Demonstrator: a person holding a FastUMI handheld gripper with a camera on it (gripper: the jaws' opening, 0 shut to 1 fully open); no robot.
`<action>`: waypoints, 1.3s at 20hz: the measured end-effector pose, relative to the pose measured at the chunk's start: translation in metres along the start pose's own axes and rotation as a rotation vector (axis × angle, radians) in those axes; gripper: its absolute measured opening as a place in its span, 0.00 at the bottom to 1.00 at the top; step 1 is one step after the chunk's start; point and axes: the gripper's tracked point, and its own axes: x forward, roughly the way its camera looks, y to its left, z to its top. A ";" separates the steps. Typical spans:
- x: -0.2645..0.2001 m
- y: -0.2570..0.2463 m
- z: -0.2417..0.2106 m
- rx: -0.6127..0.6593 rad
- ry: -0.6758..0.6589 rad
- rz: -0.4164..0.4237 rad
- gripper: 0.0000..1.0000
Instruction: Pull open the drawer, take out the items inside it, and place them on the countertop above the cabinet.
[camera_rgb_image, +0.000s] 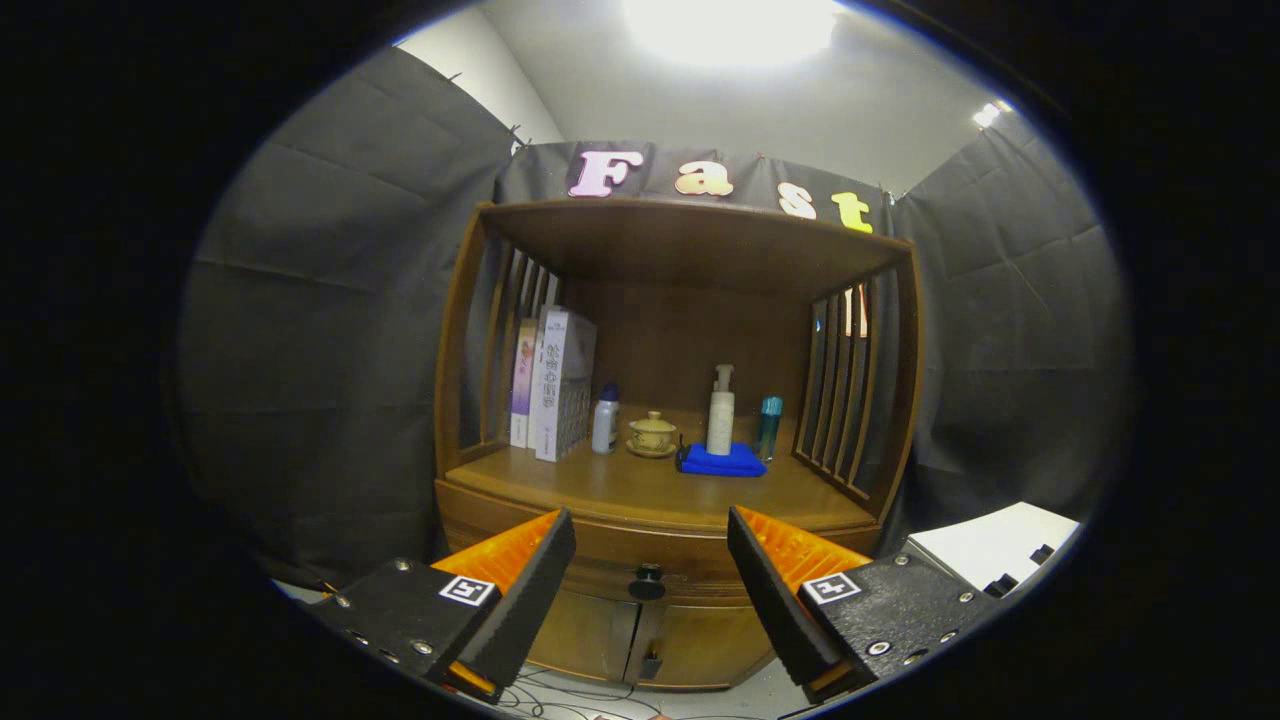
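Gripper view: gripper (650, 570) w/ fingers spread wide, holding nothing; the gap frames the drawer knob (647, 580), which sits beyond the tips, not touched. The drawer (640, 545) is the curved front band just under the front edge of the countertop (640, 490); it looks closed, so the contents are hidden and can't be named. Below it are two cabinet doors (640, 640) w/ a small latch at the seam.

Handling, as a guess: the knob is small, round, dark and prob. hard and smooth, so pads could slip off. Best to close on it squarely from both sides, behind the widest part, then pull straight out. The drawer is wood, stiff, prob. w/ some friction; an off-axis pull may jam it. Task is at the approach stage, nothing opened yet.

On the countertop toward the back: boxes (555, 385) standing at the back left corner, a small white bottle w/ blue cap (605, 420), a lidded cup on a saucer (652, 435), a pump bottle (721, 410) by a folded blue cloth (720, 460), and a teal bottle (768, 428) toward the right side. The front strip of the countertop is bare, a good drop zone.

Writing: boxes carry printed text, too small to read. No brand legible on the bottles. The fingers carry square black-white markers.
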 end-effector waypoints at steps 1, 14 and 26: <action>0.012 -0.003 -0.006 0.002 0.001 -0.010 0.96; 0.115 0.012 -0.100 -0.026 0.168 -0.016 0.95; 0.140 0.003 -0.142 0.067 0.221 -0.041 0.56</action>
